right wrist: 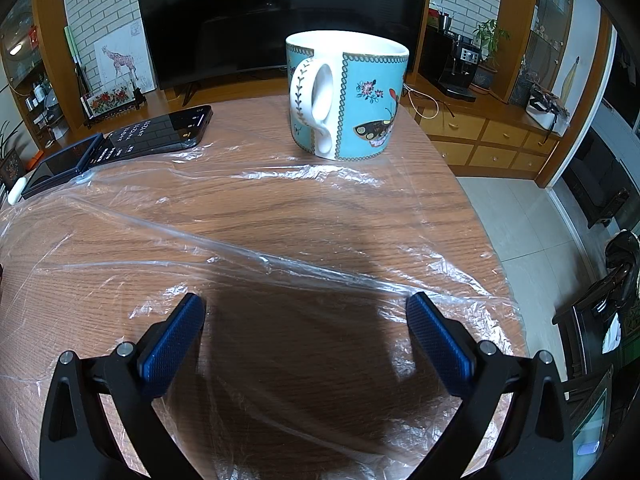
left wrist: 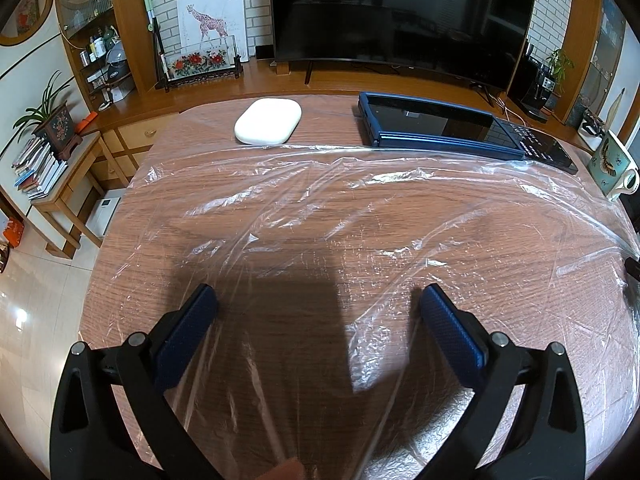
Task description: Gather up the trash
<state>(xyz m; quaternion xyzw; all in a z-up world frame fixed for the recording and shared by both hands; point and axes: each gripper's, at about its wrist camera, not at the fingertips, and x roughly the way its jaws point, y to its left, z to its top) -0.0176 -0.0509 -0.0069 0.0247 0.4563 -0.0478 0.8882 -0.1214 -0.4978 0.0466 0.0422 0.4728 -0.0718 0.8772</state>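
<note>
While the clear plastic sheet [left wrist: 320, 208] lies spread and crinkled across most of the round wooden table [left wrist: 120, 280], we hold both pairs of tongs just above its near edge, and neither has yet taken hold. Our left gripper [left wrist: 318, 312] stands with its jaws as wide as they go, the blue pads [left wrist: 192, 332] apart and only film and tabletop between them; our right gripper [right wrist: 306, 320] is likewise spread wide and grips nothing. We judge the sheet to be the trash in question, and its far margin is where trouble waits. On the right, the film runs up to the foot of a turquoise butterfly mug [right wrist: 352, 96], and from this angle we cannot tell whether its edge is pinned under the mug or merely touches it; a hard pull toward us could tip the mug or drag it toward the table's rim. Further left, the sheet's border meets a dark folding phone [left wrist: 460, 128] lying open, which could slide along with it, while a white oval case [left wrist: 268, 122] appears to sit just beyond the film. Thin and slick as it is, the plastic may also slip between the pads, leaving us pinching only a fold, or it may tear.
</note>
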